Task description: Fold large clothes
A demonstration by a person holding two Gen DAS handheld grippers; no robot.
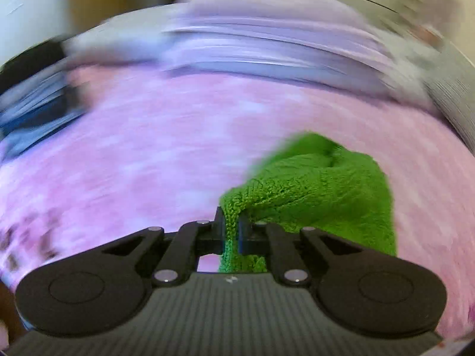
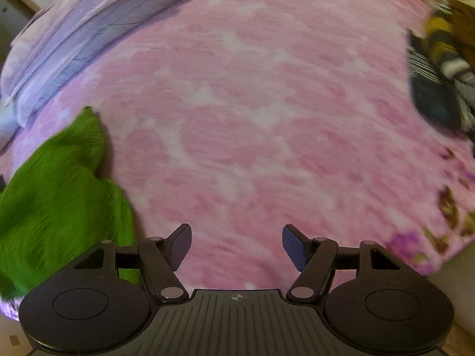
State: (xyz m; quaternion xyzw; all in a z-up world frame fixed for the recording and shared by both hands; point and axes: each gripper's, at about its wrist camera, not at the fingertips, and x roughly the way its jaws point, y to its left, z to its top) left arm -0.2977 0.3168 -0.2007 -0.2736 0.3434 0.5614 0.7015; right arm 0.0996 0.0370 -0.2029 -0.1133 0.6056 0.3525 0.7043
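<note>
A bright green fleecy garment [image 1: 320, 187] hangs from my left gripper [image 1: 231, 225], whose jaws are shut on a corner of its edge, above the pink bedspread [image 1: 148, 154]. The fabric trails off to the right and bunches there. In the right wrist view the same green garment [image 2: 59, 192] lies bunched at the lower left on the pink bedspread [image 2: 252, 103]. My right gripper [image 2: 236, 244] stands open just to its right, with only bedspread between its fingers. The left wrist view is streaked with motion blur.
Lilac pillows or folded bedding [image 2: 65, 38] lie along the far left edge of the bed, also blurred as lilac bedding [image 1: 267, 44]. A striped dark and yellow cloth pile [image 2: 439, 74] sits at the right edge. The bed's patterned border [image 2: 445, 207] runs along the right.
</note>
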